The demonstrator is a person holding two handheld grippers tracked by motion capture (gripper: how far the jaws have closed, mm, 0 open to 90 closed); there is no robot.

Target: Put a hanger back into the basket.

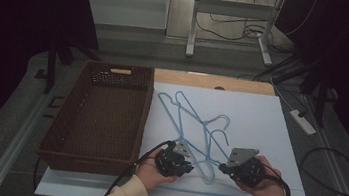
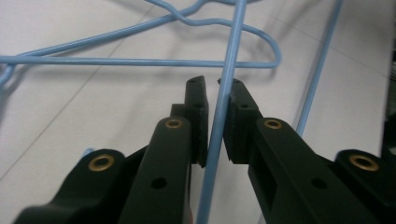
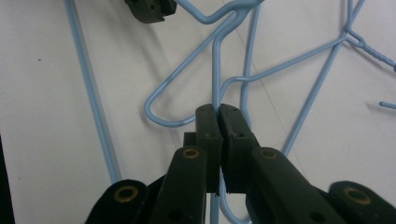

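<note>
I am holding one gripper in each hand over the white sheet (image 1: 278, 141), beside the brown basket (image 1: 92, 156), and working on the tangled blue wire hangers (image 1: 195, 118). My right gripper (image 3: 219, 108) is pinching one hanger wire tightly, I think to keep it from sliding. My left gripper (image 2: 212, 83) is closing on another wire (image 2: 219, 121); a thin gap is showing beside it, so I am not sure the pads are pressing yet. This wire is running straight along the jaws, away from my hand. The hangers are lying flat, their long bars pointing diagonally toward the far side.
</note>
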